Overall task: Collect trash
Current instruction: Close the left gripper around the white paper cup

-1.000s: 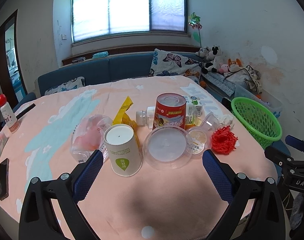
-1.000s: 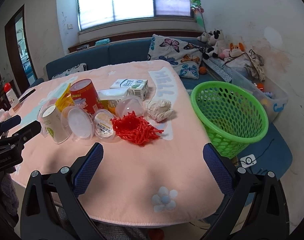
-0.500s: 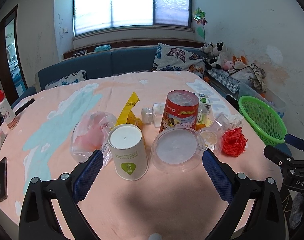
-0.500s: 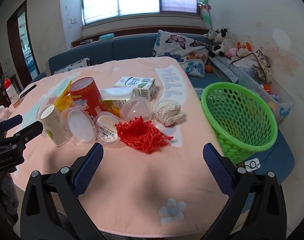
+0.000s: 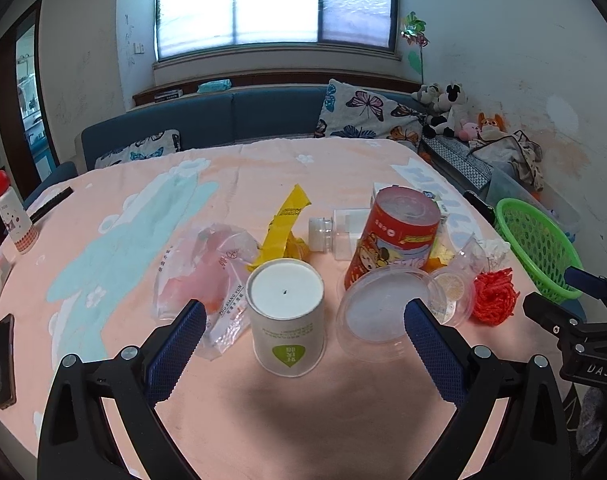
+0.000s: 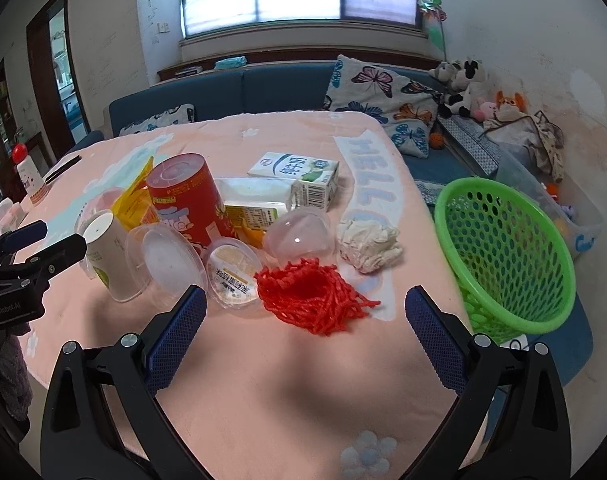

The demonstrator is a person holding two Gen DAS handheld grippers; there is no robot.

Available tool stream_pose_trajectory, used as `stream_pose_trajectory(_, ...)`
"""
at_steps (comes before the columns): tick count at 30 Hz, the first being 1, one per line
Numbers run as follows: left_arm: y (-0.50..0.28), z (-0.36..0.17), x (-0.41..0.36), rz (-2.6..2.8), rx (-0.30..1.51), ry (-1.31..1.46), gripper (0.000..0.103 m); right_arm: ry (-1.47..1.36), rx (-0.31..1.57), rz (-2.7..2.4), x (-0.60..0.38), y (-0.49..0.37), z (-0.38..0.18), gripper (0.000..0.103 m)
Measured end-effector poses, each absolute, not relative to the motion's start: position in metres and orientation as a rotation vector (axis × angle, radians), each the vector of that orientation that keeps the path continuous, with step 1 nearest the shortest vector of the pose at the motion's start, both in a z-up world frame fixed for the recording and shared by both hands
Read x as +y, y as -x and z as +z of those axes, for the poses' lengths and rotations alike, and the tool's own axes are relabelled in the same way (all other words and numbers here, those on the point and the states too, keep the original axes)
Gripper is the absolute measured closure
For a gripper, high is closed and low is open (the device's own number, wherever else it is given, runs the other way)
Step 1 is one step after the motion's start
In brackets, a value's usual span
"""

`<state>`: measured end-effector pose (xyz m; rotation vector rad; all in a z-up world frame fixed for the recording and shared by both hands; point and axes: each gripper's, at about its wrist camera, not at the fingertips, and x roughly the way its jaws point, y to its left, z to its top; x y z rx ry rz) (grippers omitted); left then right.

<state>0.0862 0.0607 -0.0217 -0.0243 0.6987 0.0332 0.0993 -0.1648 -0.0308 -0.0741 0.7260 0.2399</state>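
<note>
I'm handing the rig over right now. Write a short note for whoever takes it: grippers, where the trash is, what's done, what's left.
Left gripper: open, empty, facing the upturned paper cup.
Right gripper: open, empty, facing the red mesh net.
The trash sits clustered on the table: red can, milk carton, crumpled tissue, clear lids.
The green basket off the table's right edge looks empty.
Done: nothing collected. Left: everything.
</note>
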Motion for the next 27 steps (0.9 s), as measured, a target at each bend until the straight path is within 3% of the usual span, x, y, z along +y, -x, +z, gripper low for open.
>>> stream_pose_trajectory(7,-0.092,-0.027,0.075,0.048,0.715,0.041,0.009,0.105,0.723,0.311,-0.143,-0.115,-0.027,0.005)
stream_pose_trajectory(16,-0.097,-0.034,0.082,0.039,0.742,0.058,0.023,0.147,0.718,0.407,-0.114,-0.121,-0.029,0.011)
stream_pose_trajectory(27,-0.112,-0.051,0.089,-0.017,0.761,0.065,0.025,0.146,0.73,0.41,-0.107,-0.118,-0.035,0.011)
